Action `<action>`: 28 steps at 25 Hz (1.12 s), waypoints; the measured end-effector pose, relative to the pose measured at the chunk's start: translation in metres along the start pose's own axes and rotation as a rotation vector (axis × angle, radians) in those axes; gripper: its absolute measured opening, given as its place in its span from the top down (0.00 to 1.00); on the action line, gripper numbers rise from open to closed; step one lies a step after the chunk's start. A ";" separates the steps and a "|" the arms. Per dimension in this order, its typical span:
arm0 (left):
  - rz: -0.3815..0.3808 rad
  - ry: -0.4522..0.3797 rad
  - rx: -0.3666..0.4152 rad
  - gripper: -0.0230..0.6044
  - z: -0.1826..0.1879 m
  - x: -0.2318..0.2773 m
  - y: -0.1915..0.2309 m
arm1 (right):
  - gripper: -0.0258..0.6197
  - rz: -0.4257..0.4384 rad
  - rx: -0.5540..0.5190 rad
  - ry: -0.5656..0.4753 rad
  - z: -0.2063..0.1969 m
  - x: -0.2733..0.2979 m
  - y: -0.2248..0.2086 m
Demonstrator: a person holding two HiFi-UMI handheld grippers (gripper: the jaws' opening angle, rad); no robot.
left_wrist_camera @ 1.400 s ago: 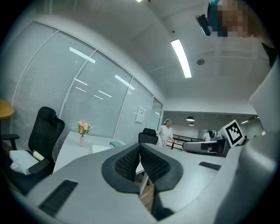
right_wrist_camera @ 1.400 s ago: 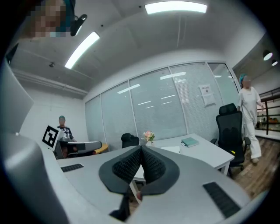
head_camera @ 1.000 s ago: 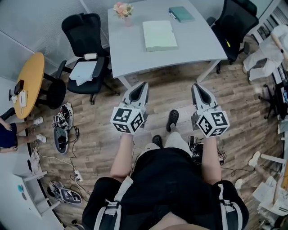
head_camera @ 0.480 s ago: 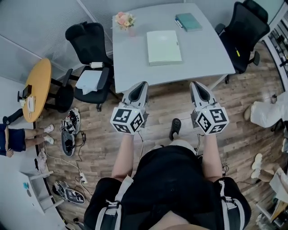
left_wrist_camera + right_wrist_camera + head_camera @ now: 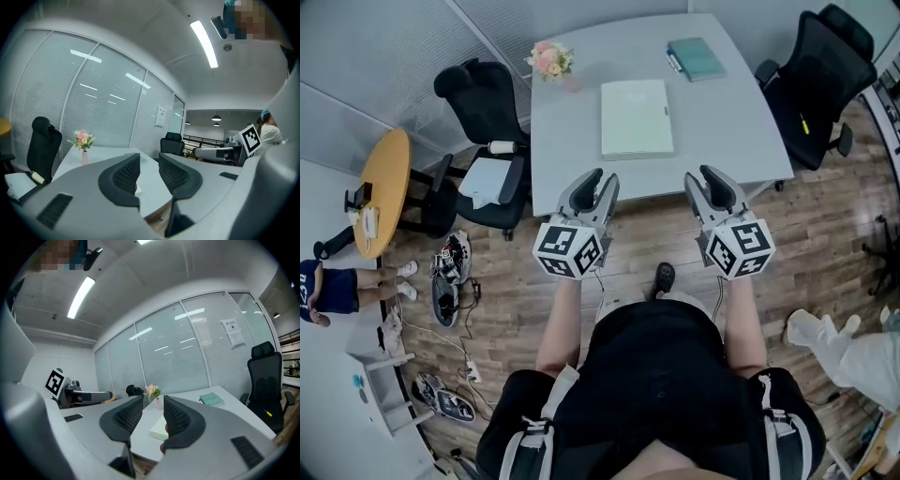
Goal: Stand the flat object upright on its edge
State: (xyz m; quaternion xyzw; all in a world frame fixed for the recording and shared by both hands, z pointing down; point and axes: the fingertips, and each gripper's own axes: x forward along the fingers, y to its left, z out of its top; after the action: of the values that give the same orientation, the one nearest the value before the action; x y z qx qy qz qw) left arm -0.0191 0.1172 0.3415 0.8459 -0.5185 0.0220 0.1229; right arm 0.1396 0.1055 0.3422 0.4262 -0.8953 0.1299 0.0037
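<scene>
Two grey hand-held grippers, the left gripper [image 5: 602, 178] and the right gripper [image 5: 701, 176], hang side by side at the near edge of the light grey rectangular table [image 5: 572, 131], both pointing toward it. Each has just been opening its jaws. They now stand apart, released, with nothing between the pads. The pale green flat rectangular pad [image 5: 637, 118] lies flat at the middle of the table, well apart from both grippers.

Only the head view shows what lies around the table. It takes in the wooden plank floor [image 5: 825, 216], a round orange side table [image 5: 375, 187] off the table's left end, and loose shoes [image 5: 450, 272] on the floor near that end. Only the gripper views show what rises behind the table: a glass wall with blinds [image 5: 93, 93] and ceiling strip lights [image 5: 205, 43]. The right gripper view frames the pad's near edge in the gap between its jaws, far beyond them. In the left gripper view the jaws cover most of the pad. Each gripper view also catches the other gripper at its side.

Counted:
- One pad.
- One teal book [image 5: 697, 58] at the table's far right corner.
- One small vase of pink flowers [image 5: 549, 60] at the table's far left corner.
- Two black office chairs [image 5: 487, 94], one at each end of the table.
- Two grippers, each carrying one black-and-white marker cube [image 5: 570, 249].
</scene>
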 end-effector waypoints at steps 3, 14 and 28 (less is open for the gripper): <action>0.018 0.017 -0.003 0.71 -0.004 0.021 0.004 | 0.68 0.018 0.006 0.026 -0.004 0.019 -0.020; 0.059 0.085 -0.046 0.65 -0.032 0.058 0.060 | 0.59 0.043 0.036 0.114 -0.031 0.095 -0.042; 0.007 0.074 -0.069 0.62 0.006 0.193 0.185 | 0.52 -0.018 -0.007 0.145 0.013 0.254 -0.107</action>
State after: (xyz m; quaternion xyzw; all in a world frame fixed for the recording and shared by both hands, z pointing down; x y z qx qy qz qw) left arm -0.0934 -0.1327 0.4016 0.8378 -0.5172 0.0359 0.1712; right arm 0.0610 -0.1559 0.3839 0.4235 -0.8893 0.1573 0.0714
